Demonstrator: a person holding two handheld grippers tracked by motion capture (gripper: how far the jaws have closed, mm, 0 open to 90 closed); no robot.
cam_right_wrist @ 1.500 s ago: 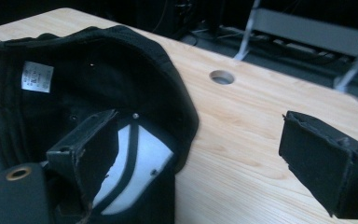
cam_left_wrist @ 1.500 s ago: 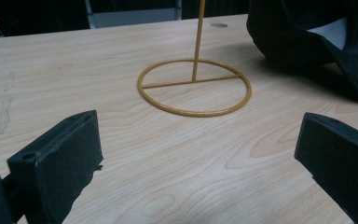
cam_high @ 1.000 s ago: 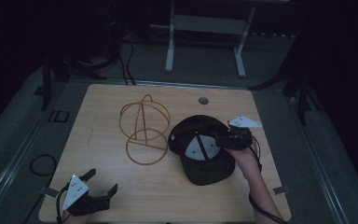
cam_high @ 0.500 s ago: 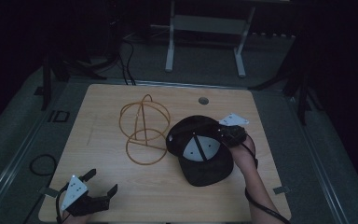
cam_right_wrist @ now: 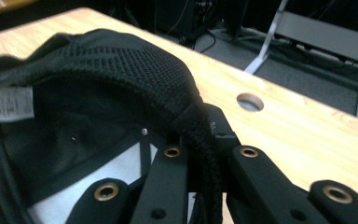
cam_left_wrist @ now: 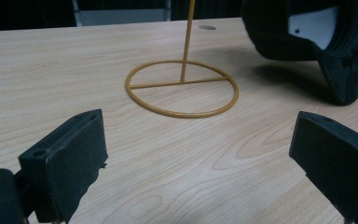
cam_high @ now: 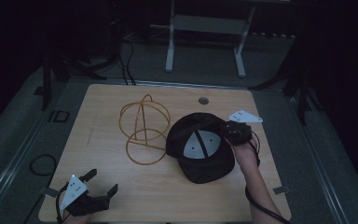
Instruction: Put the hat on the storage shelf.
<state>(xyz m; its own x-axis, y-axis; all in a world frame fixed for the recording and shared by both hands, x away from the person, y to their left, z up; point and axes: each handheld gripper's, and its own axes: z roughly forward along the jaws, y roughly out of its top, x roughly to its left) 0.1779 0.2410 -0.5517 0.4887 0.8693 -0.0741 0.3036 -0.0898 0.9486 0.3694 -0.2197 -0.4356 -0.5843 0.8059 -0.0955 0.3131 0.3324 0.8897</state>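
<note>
I see the cap [cam_high: 200, 149] upside down on the right half of the table [cam_high: 177, 191], its pale lining facing up and its brim toward me. My right gripper [cam_high: 229, 134] has its jaws pinched on the cap's rim at the far right side; in the right gripper view the black mesh edge [cam_right_wrist: 186, 107] runs straight down between the two jaws (a white label [cam_right_wrist: 11, 103] shows inside the crown). Just left of the cap, touching or nearly so, stands the wire stand [cam_high: 143, 128], a gold ring base with an upright post and hoops. My left gripper [cam_high: 95, 186] sits well apart at the near left corner, jaws spread wide and holding nothing, pointed toward the stand's base ring [cam_left_wrist: 182, 87].
</note>
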